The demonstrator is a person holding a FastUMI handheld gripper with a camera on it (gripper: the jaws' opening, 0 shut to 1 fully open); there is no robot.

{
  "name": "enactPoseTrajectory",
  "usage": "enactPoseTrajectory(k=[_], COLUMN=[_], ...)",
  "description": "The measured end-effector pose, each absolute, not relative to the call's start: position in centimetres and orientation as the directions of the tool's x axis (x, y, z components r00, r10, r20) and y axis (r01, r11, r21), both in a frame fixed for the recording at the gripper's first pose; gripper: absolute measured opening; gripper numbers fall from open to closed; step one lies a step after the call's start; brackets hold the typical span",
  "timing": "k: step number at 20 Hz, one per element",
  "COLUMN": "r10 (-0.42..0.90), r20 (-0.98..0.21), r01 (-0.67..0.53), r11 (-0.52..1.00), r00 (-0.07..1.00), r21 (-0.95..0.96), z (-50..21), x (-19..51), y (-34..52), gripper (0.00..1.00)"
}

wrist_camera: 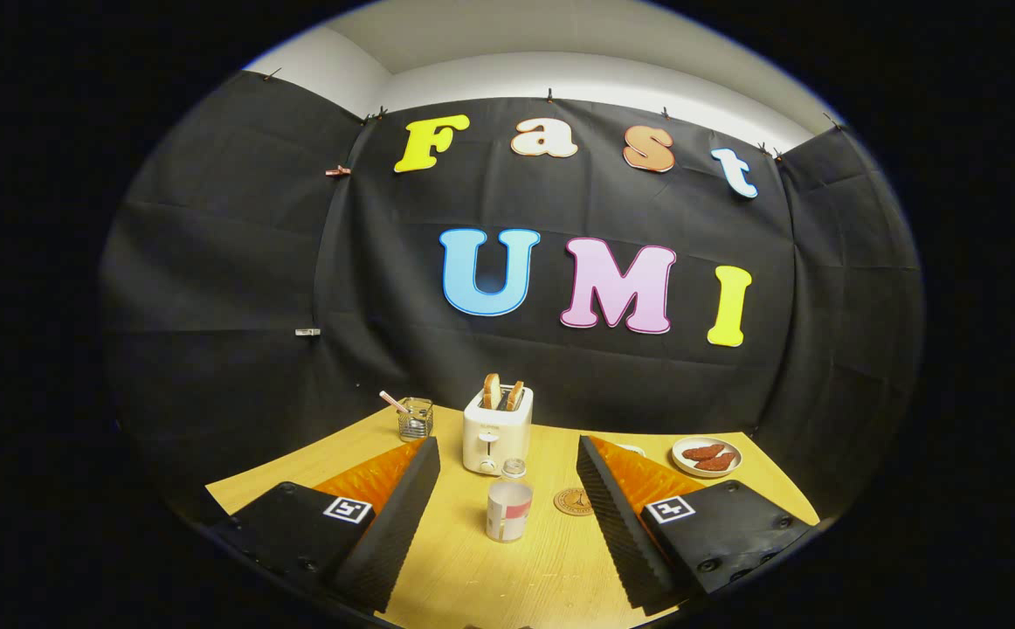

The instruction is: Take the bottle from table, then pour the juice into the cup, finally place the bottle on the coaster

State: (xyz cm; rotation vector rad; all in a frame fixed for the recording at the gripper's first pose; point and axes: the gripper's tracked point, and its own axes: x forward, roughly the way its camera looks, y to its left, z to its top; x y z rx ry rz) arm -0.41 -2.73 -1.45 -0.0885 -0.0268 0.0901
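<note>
Gripper view. The gripper [507,489] stands wide open above a light wooden table [551,568], its two black ribbed fingers [403,515] spread well apart and touching nothing. Each finger carries an orange panel on its outer side and a square black-and-white marker on its block.

Containers noted:
- A small clear bottle [508,509] stands upright on the table, with a clear cap and a white and pink label around its body. Its contents cannot be made out behind the label.
- A white toaster [496,430] stands behind the bottle, close to it, with two slices of toast [503,393] standing up out of its slots.
- A small clear square holder [416,418] sits to the left of the toaster, near the booth wall, with a pink-tipped stick leaning out of it; what else it holds is too small to tell.
- A white plate [707,457] lies at the far right of the table, beyond the right finger, bearing two reddish-brown pieces of food.

Position of task items: the bottle sits in the gap between the two fingers, roughly midway across it and level with their forward tips, clear of both. A round brown coaster [572,501] lies flat just right of the bottle, close beside the inner edge of the right finger, which covers its right side.
</note>
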Motion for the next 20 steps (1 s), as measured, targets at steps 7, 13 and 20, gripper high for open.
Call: enactPoseTrajectory(k=[7, 13, 20], r10=[0.061, 0.043, 0.018], r20=[0.005, -0.004, -0.047], r01=[-0.060, -0.043, -0.021], r11=[0.997, 0.998, 0.998], r00=[0.998, 0.999, 0.999], r21=[-0.039, -0.052, -0.063], z=[-2.2, -3.3, -7.8], x=[0.3, 3.1, 7.2], y=[-3.4, -3.0, -1.9], gripper=[0.97, 0.97, 0.98])
